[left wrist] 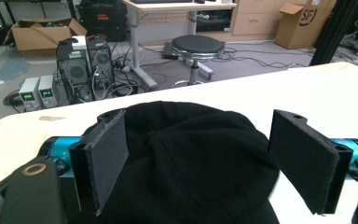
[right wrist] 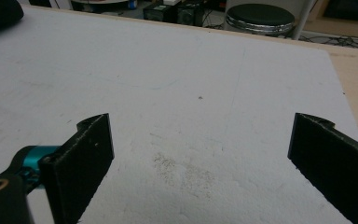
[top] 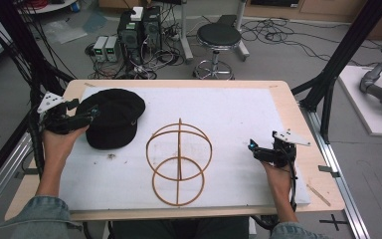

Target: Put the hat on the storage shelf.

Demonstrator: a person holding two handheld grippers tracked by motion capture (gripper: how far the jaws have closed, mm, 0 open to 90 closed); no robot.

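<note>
Table, white foam board (top: 238,114), cap at far left, wire frame at centre.
Black cap (top: 113,117) lies on the board's far-left part; wooden wire hat frame (top: 179,162) stands just right of it. Left gripper (top: 87,117), jaws spread, straddles the cap's left edge. Right gripper (top: 258,149), jaws spread wide, hovers over bare board near the right edge.

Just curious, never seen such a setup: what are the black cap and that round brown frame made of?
The black cap looks like soft matte fabric, showing stitched panel seams. The round brown hoop frame looks like thin bent wood or rattan, though coated wire is possible.
</note>
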